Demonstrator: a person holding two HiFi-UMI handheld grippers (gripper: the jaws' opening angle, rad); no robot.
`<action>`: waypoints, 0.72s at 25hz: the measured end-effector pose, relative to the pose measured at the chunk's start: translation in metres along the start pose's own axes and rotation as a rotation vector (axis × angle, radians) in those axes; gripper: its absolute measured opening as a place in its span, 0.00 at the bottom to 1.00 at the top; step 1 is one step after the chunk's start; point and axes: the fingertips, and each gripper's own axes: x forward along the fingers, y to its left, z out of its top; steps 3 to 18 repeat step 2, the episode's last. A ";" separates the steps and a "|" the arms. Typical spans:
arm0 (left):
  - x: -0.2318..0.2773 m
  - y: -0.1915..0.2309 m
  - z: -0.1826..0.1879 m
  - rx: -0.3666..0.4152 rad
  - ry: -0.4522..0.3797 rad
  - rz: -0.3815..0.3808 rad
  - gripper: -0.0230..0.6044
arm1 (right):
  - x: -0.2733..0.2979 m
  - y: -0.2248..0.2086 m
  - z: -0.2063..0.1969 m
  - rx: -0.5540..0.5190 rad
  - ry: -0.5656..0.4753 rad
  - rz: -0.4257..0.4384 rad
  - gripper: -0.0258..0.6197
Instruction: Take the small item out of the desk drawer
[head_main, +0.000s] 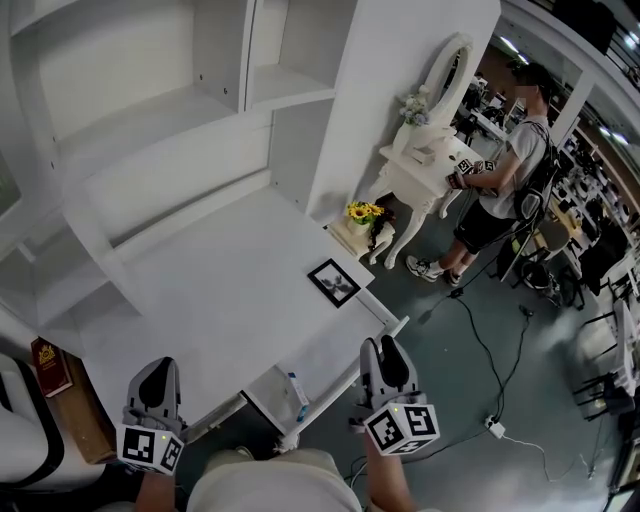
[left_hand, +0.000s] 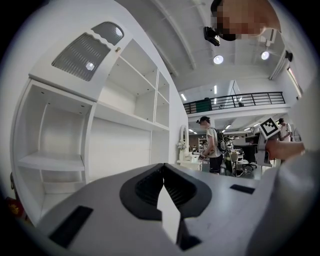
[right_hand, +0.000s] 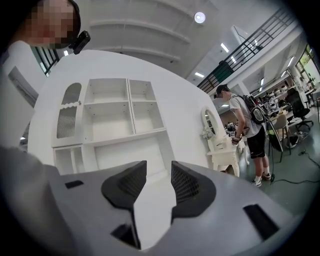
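The white desk (head_main: 220, 300) has its drawer (head_main: 264, 402) pulled out at the front edge. In the drawer lies a small white and blue item (head_main: 298, 389). My left gripper (head_main: 154, 370) hovers at the desk's front left, to the left of the drawer. Its tips meet with nothing between them in the left gripper view (left_hand: 162, 166). My right gripper (head_main: 384, 352) hangs just right of the drawer, off the desk's corner. Its jaws stand apart and empty in the right gripper view (right_hand: 159, 169). Both cameras look over the desk toward the shelves (right_hand: 120, 117).
A black picture frame (head_main: 334, 282) lies on the desk's right side. Beyond the desk are a sunflower pot (head_main: 362, 213), a white vanity with a mirror (head_main: 430, 150) and a person (head_main: 505, 175). A red book (head_main: 49, 366) sits at left. Cables (head_main: 490, 425) cross the floor.
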 end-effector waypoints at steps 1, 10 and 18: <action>0.001 0.001 0.000 -0.001 0.001 0.003 0.06 | 0.001 0.000 -0.001 0.003 0.001 0.000 0.29; 0.002 0.002 -0.001 -0.001 0.001 0.006 0.06 | 0.002 0.000 -0.002 0.005 0.002 -0.001 0.29; 0.002 0.002 -0.001 -0.001 0.001 0.006 0.06 | 0.002 0.000 -0.002 0.005 0.002 -0.001 0.29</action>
